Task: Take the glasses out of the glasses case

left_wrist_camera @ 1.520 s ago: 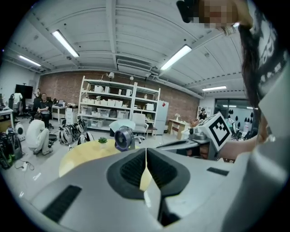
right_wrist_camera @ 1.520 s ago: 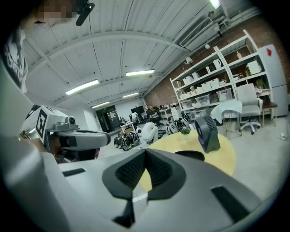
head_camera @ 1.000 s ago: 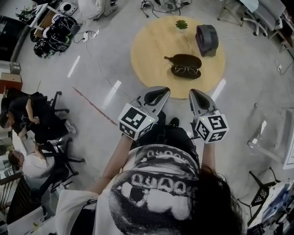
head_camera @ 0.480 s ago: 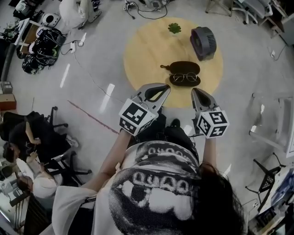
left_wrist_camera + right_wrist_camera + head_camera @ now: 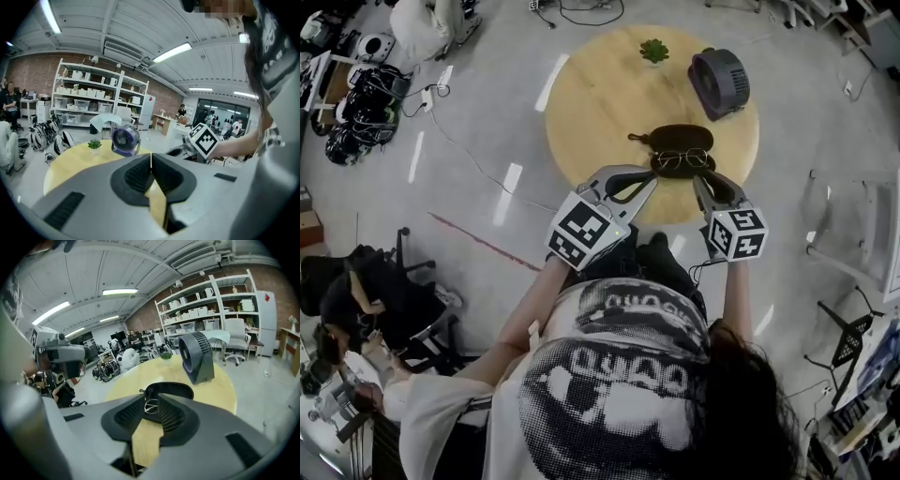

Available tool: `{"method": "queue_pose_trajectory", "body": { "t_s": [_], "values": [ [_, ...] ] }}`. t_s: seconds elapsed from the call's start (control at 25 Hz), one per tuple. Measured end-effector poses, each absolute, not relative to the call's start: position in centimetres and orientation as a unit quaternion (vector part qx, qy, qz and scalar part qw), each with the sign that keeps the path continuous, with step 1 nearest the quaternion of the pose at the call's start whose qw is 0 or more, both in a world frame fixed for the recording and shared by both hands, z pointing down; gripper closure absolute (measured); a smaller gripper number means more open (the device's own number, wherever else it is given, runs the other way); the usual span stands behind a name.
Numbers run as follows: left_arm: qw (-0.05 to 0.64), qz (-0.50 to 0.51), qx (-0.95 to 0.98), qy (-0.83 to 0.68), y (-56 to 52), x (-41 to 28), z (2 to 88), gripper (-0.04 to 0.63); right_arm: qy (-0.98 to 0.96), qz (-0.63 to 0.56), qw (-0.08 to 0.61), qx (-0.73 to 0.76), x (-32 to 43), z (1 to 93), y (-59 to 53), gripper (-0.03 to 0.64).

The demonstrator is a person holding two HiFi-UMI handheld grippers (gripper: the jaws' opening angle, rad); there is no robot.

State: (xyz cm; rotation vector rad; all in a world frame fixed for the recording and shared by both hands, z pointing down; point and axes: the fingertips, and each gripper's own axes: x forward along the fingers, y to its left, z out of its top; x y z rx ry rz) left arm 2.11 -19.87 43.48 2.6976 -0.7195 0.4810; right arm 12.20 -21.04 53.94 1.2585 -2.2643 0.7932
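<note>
Currently: both arms extended forward, angled down at the table's (image 5: 600, 103) near edge. Left gripper (image 5: 649, 182): jaws pressed together, empty. Right gripper (image 5: 703, 180): jaws opening, nothing between. Glasses (image 5: 682, 158) lie in the open glasses case (image 5: 680, 138), just beyond.

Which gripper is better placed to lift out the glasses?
Right. The right gripper: jaws opening, empty, lined up with the glasses. The left gripper: jaws together, pointing toward the fan.

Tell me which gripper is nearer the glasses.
Right, narrowly. The right gripper, jaws opening with nothing between them, points straight at the glasses just ahead; the left gripper, shut, is off to their left.
</note>
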Motion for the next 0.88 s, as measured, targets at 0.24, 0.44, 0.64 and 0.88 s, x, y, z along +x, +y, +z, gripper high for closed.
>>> {"method": "queue_pose_trajectory", "body": {
  "t_s": [0.24,0.44,0.64,0.88],
  "values": [
    [0.154,0.163,0.949,-0.222,-21.2,2.3,43.6,0.58,-0.81,0.266,0.296,0.431,13.4,57.3,-23.5,0.479],
    [0.157,0.165,0.952,-0.203,-21.7,2.4,43.9,0.58,-0.806,0.241,0.382,0.382,13.9,60.5,-25.2,0.407],
    [0.157,0.169,0.953,-0.195,-22.1,2.1,44.2,0.58,-0.81,0.202,0.453,0.311,13.1,63.1,-25.7,0.37],
    [0.16,0.17,0.952,-0.196,-22.7,1.3,44.5,0.58,-0.799,0.157,0.522,0.254,12.9,64.9,-26.3,0.354]
  ]
}}
